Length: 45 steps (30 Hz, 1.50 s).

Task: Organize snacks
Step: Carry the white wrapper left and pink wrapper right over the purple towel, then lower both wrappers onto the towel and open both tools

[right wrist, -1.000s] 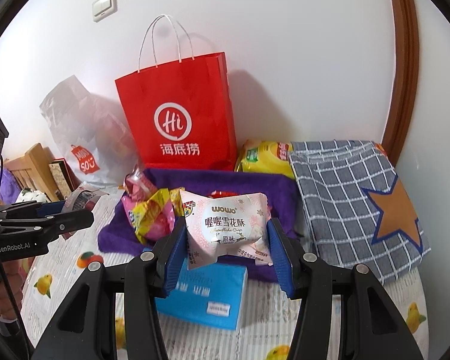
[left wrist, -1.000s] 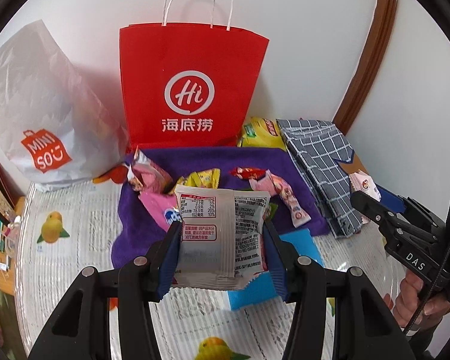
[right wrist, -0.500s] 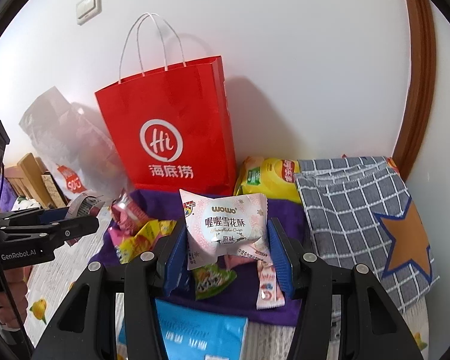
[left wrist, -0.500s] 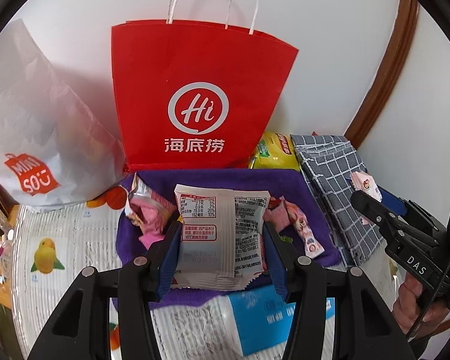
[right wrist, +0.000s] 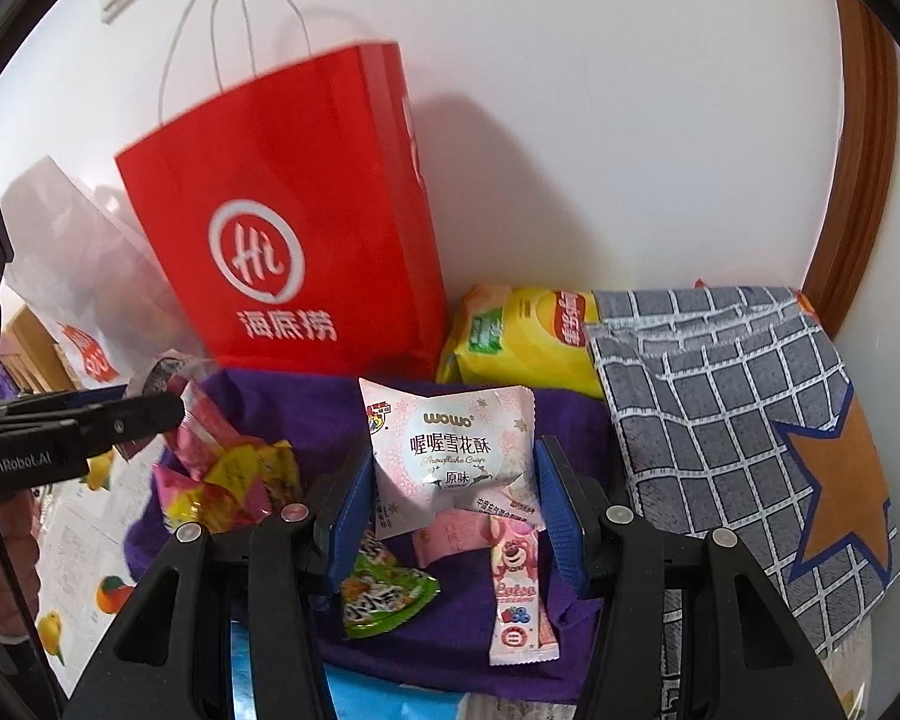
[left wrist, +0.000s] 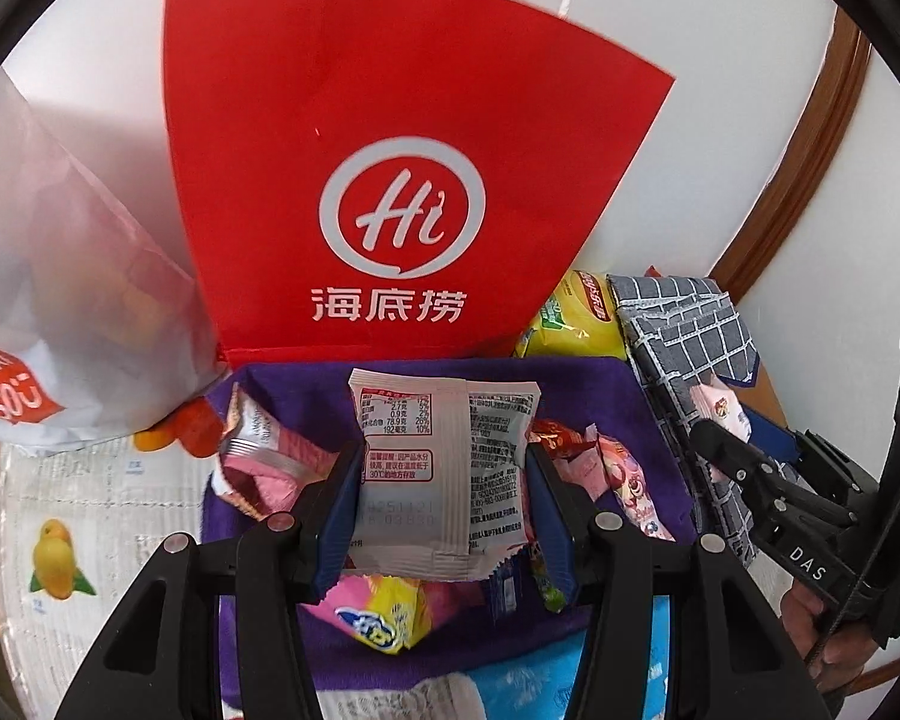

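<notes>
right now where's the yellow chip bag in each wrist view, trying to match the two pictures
Left wrist view: the yellow chip bag sits right of centre, squeezed between the red paper bag and the grey checked cloth.
Right wrist view: the yellow chip bag is just right of centre, at the red paper bag's lower right corner, its right end under the grey checked cloth.
Shared landmark: the red paper bag against the wall.

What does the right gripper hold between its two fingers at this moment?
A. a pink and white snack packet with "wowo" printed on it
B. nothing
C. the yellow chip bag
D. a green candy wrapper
A: in the right wrist view the right gripper is closed on the pink and white snack packet, both blue pads pressing its sides above the purple cloth.
</notes>
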Each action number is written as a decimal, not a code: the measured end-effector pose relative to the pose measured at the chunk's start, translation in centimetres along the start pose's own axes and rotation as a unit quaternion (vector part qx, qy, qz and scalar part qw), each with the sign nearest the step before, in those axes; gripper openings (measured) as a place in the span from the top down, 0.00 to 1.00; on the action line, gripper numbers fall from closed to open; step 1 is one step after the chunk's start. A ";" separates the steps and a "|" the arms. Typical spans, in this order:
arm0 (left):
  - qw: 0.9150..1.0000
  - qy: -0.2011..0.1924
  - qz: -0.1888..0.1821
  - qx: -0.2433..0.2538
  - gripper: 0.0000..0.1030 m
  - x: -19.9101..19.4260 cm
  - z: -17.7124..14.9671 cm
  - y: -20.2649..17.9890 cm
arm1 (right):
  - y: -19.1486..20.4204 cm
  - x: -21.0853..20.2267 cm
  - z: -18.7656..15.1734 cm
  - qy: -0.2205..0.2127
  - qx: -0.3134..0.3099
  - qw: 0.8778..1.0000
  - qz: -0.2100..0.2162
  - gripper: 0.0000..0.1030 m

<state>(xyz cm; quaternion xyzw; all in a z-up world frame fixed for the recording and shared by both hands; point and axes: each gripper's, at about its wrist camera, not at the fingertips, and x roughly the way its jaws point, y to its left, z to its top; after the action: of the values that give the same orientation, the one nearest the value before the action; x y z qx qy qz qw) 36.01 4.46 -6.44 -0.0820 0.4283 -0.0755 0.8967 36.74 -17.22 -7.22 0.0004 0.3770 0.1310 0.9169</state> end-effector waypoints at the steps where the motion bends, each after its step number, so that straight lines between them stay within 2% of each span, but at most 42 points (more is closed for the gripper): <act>1: 1.000 0.004 0.000 -0.002 0.51 0.6 -0.1 0.1 | -0.1 0.4 -0.1 0.006 -0.002 1.000 0.000 0.50; 15: 0.998 0.067 0.018 0.007 0.51 5.2 -0.6 -0.1 | -0.3 5.2 -1.8 0.081 -0.017 0.997 -0.003 0.50; 22: 0.997 0.080 0.019 0.012 0.51 5.6 -0.8 0.0 | -0.2 6.3 -2.4 0.104 -0.020 0.994 -0.006 0.49; 31: 0.996 0.086 0.009 0.012 0.49 5.6 -0.9 -0.5 | -0.3 6.2 -2.1 0.105 -0.019 0.994 -0.013 0.44; 37: 0.997 0.083 -0.001 0.010 0.45 4.6 -0.7 -1.0 | -0.1 3.6 -1.6 0.079 -0.018 0.997 -0.015 0.42; 39: 0.997 0.078 0.003 0.014 0.36 3.7 -0.7 -1.2 | 0.0 2.7 -1.4 0.071 -0.017 0.997 -0.017 0.41; 42: 0.998 0.056 0.020 0.018 0.34 1.9 -0.6 -1.7 | -0.1 0.7 -1.4 0.054 -0.001 0.998 -0.018 0.40; 45: 0.999 0.040 0.016 0.020 0.34 0.1 -0.6 -2.2 | -0.2 -1.5 -1.5 0.042 0.014 0.999 -0.017 0.40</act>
<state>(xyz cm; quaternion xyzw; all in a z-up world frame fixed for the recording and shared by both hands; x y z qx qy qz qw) 35.44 2.19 -6.43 -0.0542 0.4638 -0.0726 0.8813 34.71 -17.93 -7.30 0.0009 0.4166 0.1102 0.9024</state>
